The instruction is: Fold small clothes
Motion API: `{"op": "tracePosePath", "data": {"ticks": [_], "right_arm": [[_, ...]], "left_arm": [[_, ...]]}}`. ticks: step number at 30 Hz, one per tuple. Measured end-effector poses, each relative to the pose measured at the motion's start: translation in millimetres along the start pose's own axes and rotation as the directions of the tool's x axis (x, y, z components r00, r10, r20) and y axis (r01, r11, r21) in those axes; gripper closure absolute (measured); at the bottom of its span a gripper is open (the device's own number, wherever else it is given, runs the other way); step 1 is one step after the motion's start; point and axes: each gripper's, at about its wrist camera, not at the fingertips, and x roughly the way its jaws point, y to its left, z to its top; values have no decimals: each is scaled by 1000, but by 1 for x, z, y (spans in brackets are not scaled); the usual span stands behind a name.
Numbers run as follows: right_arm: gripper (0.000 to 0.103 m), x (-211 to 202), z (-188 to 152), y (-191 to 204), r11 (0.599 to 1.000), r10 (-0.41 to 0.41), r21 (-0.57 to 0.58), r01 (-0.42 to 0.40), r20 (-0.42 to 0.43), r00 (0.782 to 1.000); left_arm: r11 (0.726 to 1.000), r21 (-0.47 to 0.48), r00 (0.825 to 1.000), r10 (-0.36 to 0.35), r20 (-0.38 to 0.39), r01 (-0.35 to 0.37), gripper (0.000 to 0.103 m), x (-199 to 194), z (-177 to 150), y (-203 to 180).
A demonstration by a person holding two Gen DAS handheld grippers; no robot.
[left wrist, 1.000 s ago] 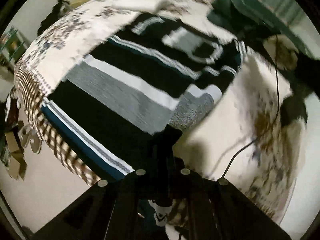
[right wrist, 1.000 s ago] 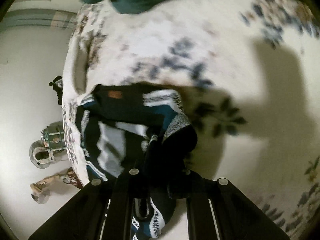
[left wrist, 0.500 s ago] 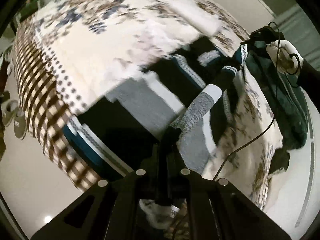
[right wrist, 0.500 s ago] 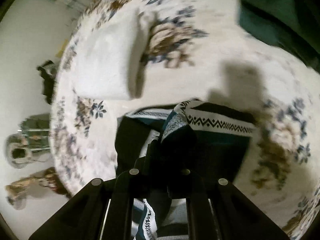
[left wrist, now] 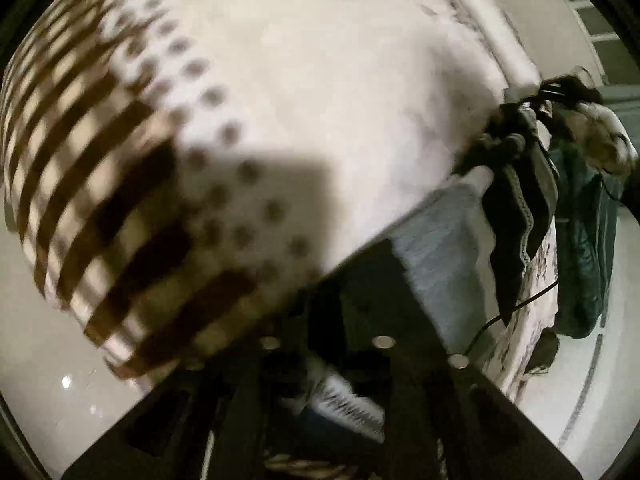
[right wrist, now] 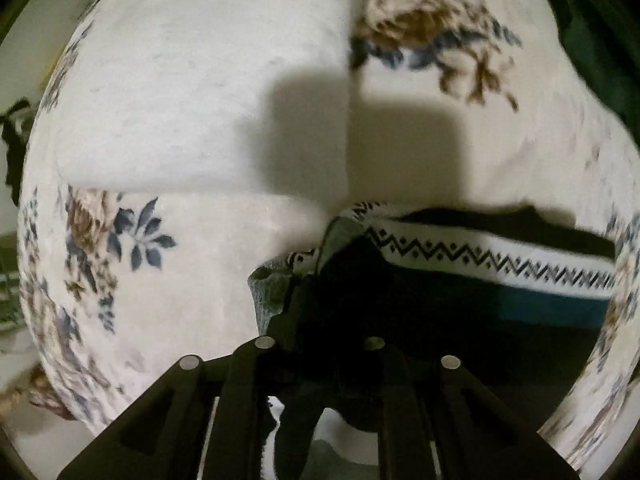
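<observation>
Black, grey and teal knit, the sweater [right wrist: 460, 296] lies on the bed [right wrist: 200, 120] with its white zigzag band [right wrist: 500, 264] uppermost, doubled over on itself. Both grippers point steeply down at it: the right gripper [right wrist: 320, 320] has dark cloth between its fingers as its jaws open, and the left gripper [left wrist: 326, 320] likewise has dark cloth between its opening jaws, though blur hides whether either one's pads press on it. Beyond the sweater's far end, a gloved hand [left wrist: 600, 136] grips the right gripper beside a dark green garment [left wrist: 580, 248].

A bedroom in a home is indicated: a bed [right wrist: 192, 92] covered by a floral, dotted and striped bedspread [left wrist: 320, 80] is seen, with a pale glossy floor [left wrist: 48, 360] at seven o'clock.
</observation>
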Motion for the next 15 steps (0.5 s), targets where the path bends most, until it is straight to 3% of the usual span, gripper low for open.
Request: {"op": "tracePosePath", "data": {"ticks": [2,3,8,10,12,15], "right_arm": [[54,-11,-14,-7,997,80,-14,-80,-44,996],[52,-18,-25,-11,994,104,-29,-105,-48,993],[45,-62,-133,-47,976,164,-133,-174,-80,983],[44,-66,-198,-71,968,207,-119,-221,-118,971],[44,-56,-265,-92,967,221,-88,-240,-183,958],[44,-20,-366,-130,968,243,10,-251,-289,926]], "left_arm": [[1000,3,1000,26,-9,-26,71,-8,-5,9],[999,2,999,40,-19,-40,68,-13,-8,15],[996,-6,996,88,-14,-88,66,-41,-15,23],[997,14,997,80,4,-80,57,-49,-16,16],[997,48,998,54,16,-55,50,-49,-16,8],[994,98,999,43,14,-44,50,-35,-11,-6]]}}
